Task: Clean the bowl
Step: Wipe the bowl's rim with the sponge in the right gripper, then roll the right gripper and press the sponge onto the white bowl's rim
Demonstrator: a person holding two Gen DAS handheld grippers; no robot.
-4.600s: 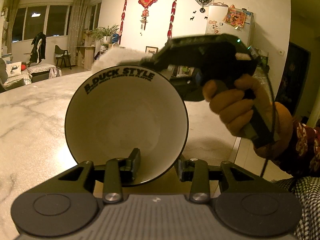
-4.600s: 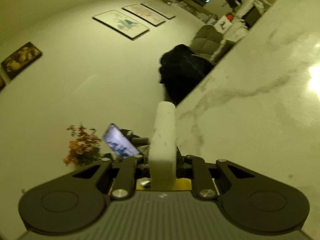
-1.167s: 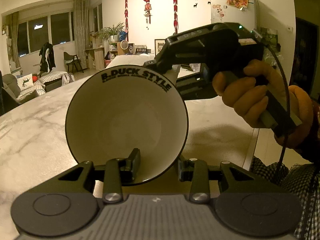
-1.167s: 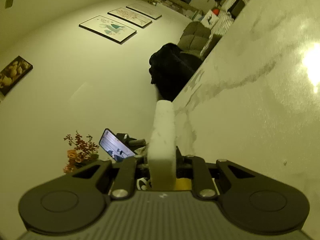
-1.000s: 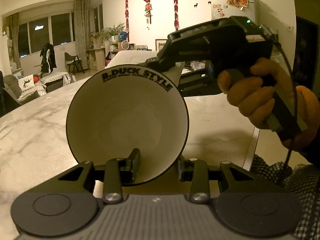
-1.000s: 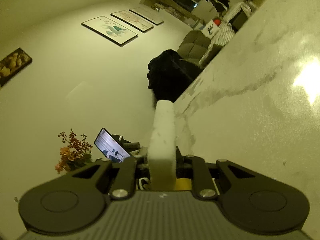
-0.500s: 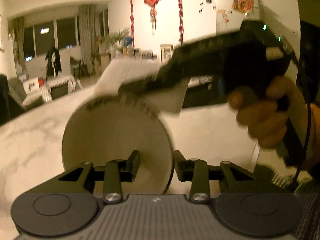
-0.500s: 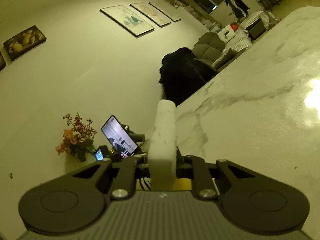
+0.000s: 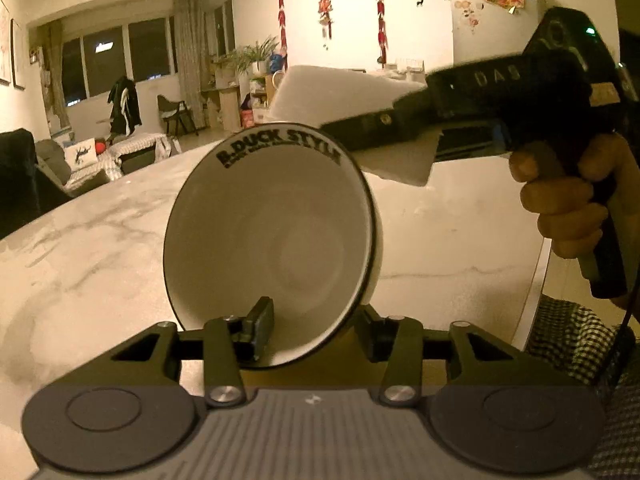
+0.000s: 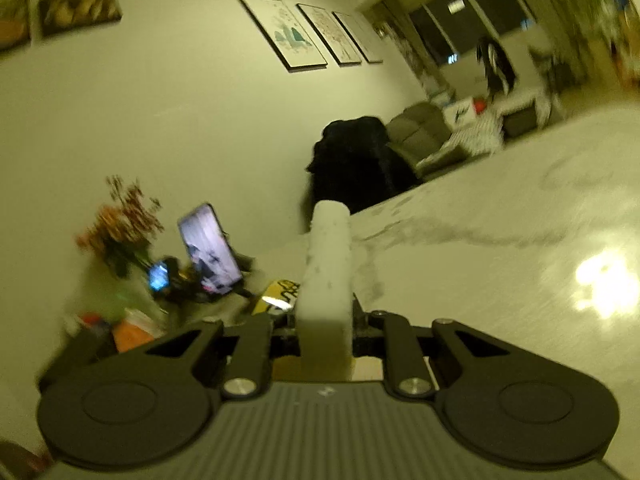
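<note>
Over marble counter (image 9: 80, 248), white bowl (image 9: 272, 240) tipped on edge, rim at 6 o'clock between left gripper (image 9: 316, 332) jaws now opening, so probably glazed, slippery, breakable, best pinched at rim; at 1 o'clock, right gripper (image 10: 326, 328) clamped on soft sponge (image 10: 326, 272).

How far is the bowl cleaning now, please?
Done: the inside of the bowl looks free of dirt. In hand: the left gripper has the bowl's rim between its opening jaws, and the right gripper grips a white sponge held behind the rim. Left: setting the bowl and sponge on the table.
</note>
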